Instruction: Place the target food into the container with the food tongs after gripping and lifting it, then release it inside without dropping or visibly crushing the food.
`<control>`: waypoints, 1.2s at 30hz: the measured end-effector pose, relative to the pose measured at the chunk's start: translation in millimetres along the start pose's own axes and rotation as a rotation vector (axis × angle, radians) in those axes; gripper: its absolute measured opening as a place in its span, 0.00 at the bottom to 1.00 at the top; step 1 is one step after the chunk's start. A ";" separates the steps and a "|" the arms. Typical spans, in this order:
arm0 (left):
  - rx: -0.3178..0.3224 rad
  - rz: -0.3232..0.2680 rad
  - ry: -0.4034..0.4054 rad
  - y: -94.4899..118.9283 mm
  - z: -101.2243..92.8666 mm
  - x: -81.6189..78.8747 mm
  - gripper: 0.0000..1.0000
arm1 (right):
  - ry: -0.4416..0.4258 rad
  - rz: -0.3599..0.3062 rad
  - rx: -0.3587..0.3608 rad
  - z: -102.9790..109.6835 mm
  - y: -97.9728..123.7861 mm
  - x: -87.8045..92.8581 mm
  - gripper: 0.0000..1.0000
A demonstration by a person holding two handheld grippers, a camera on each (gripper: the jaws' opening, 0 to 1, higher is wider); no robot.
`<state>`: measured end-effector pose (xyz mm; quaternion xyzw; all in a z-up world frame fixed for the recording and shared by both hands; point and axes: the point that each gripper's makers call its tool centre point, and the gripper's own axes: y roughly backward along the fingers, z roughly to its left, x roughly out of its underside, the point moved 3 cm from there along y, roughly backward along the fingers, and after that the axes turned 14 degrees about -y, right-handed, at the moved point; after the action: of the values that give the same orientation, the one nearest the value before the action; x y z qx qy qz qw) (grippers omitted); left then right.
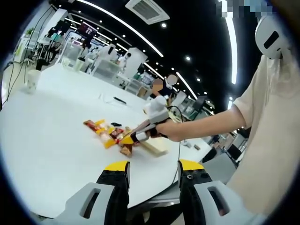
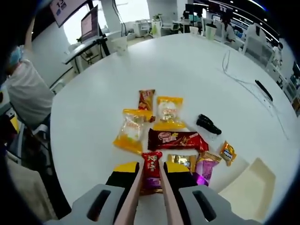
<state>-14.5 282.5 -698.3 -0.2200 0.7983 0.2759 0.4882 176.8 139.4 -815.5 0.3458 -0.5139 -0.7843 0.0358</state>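
Note:
My right gripper [image 2: 152,174] is shut on a pair of pale food tongs [image 2: 132,197], whose two arms run forward between the jaws. The tong tips pinch a small red snack packet [image 2: 152,169] at the near edge of a spread of packets; whether it is off the table I cannot tell. The cream container [image 2: 255,187] sits empty to the right of it. In the left gripper view the same tongs [image 1: 140,129] reach over the snack pile [image 1: 112,133] beside the container [image 1: 157,146]. My left gripper [image 1: 153,171] hangs open, well back from the table edge.
Around the held packet lie a yellow packet [image 2: 129,133], a dark red bar [image 2: 177,139], gold [image 2: 183,161], purple [image 2: 206,169] and orange [image 2: 228,152] packets and a black object [image 2: 208,124]. A paper cup [image 2: 120,45], a cable [image 2: 234,70] and a pen [image 2: 265,89] lie farther off on the white round table [image 2: 93,103].

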 end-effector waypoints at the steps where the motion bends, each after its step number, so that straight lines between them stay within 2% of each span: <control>1: 0.000 -0.001 0.000 0.1 -0.1 -0.1 0.40 | 0.000 -0.006 0.001 -0.3 1.3 -0.8 0.19; 8: 0.003 -0.003 -0.001 -0.9 -0.9 -0.6 0.40 | -0.007 -0.040 -0.012 3.0 13.2 -7.5 0.19; 18: 0.026 -0.009 -0.028 -8.0 -2.7 -9.2 0.41 | -0.016 -0.107 -0.014 3.9 38.6 -16.8 0.19; 29: 0.065 -0.009 -0.071 -12.7 -8.5 -19.1 0.41 | -0.027 -0.198 -0.003 2.3 74.5 -27.7 0.20; 36: 0.099 -0.010 -0.094 -21.0 -18.0 -23.1 0.41 | -0.070 -0.284 0.033 -12.1 111.3 -34.2 0.20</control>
<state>-3.5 256.9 -675.6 -0.1864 0.7859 0.2437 0.5369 176.4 91.8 -708.6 0.3881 -0.4736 -0.7844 -0.0990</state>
